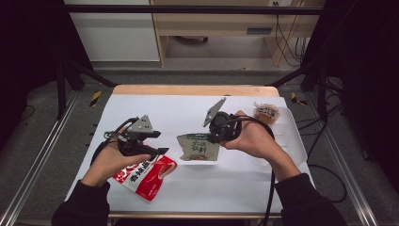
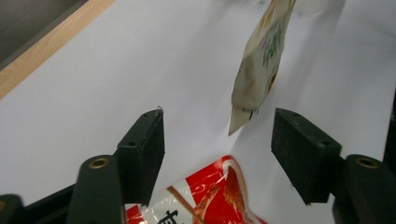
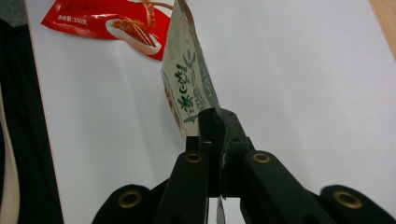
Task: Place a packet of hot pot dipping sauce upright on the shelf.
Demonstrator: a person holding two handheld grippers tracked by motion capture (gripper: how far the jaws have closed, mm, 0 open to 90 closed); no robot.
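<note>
The beige snack pouch (image 1: 199, 148) hangs lifted just above the white desk (image 1: 244, 179), its top edge pinched by the right gripper (image 3: 212, 126), while the left gripper (image 2: 217, 154) stands spread over the red pouch (image 1: 143, 176), nearer that one.

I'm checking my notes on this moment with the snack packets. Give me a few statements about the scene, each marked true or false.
1. The right gripper is shut on the beige-green packet. True.
2. The left gripper clamps the red packet. False: its jaws stand open, the packet lying below them on the white sheet.
3. The red packet lies near the table's front edge. True.
4. A third packet lies at the far left corner. False: it lies at the far right.
</note>
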